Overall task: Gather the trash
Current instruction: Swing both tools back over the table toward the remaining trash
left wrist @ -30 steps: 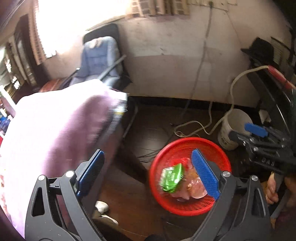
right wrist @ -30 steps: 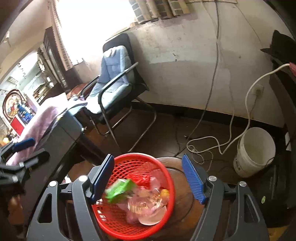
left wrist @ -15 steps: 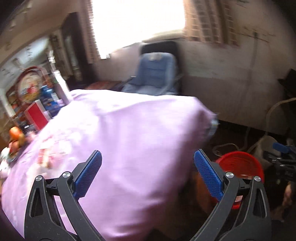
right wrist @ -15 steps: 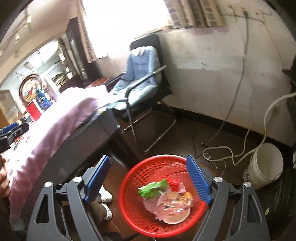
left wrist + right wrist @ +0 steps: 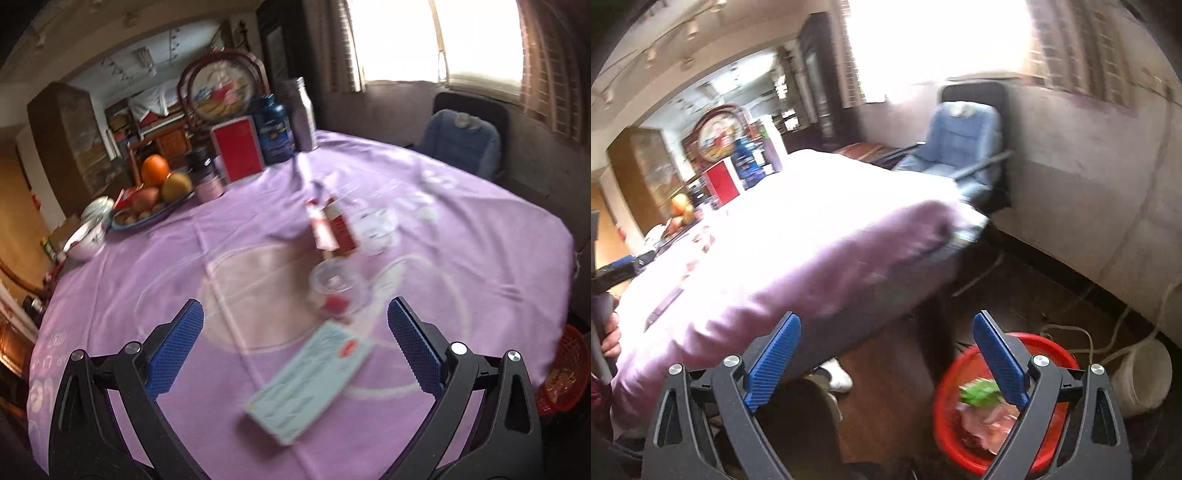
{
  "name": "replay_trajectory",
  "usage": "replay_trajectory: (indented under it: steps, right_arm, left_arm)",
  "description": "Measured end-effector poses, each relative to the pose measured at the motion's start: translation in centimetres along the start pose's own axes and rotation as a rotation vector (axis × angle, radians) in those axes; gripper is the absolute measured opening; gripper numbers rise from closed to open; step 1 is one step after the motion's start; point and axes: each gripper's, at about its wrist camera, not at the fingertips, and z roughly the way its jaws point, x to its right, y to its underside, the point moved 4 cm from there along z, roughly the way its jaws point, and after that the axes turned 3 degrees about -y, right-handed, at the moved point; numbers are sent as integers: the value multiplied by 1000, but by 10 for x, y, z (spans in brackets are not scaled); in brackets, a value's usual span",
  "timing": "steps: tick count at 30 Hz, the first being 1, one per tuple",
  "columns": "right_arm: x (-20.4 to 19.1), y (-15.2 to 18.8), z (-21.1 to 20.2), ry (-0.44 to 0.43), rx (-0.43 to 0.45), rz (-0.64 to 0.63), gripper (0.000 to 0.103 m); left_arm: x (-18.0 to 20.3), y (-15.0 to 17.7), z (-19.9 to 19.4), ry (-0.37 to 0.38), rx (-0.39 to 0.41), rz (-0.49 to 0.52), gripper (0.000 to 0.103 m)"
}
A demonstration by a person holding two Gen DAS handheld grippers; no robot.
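Diagonally, the pale box (image 5: 308, 384) lies flat, long axis lower-left to upper-right.

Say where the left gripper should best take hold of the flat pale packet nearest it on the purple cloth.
Probably across the packet's narrow width, near the middle, coming down from above. It lies flat and slanted on the cloth, long axis running from lower left to upper right, so the left gripper, open and empty, would need rolling to straddle the long edges. Blur hides its thickness.
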Motion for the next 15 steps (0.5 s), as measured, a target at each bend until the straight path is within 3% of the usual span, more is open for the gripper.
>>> replay_trajectory:
  steps: [6,12,14,15]
  right_arm:
    - [-79,-27,28,-110,-23,-109,97]
    - [-157,-47,56,-204,-65,-234,97]
    - [-181,-53,65,-225,-78,-269,97]
    - [-194,-54,70,-236,-88,-290,97]
  left_arm:
    - [-19,26,27,81,-111,26,96]
    - [-5,31,41,266,-195,68,96]
    - [-2,33,42,313,-213,93,82]
    - [-1,34,44,333,-221,107,63]
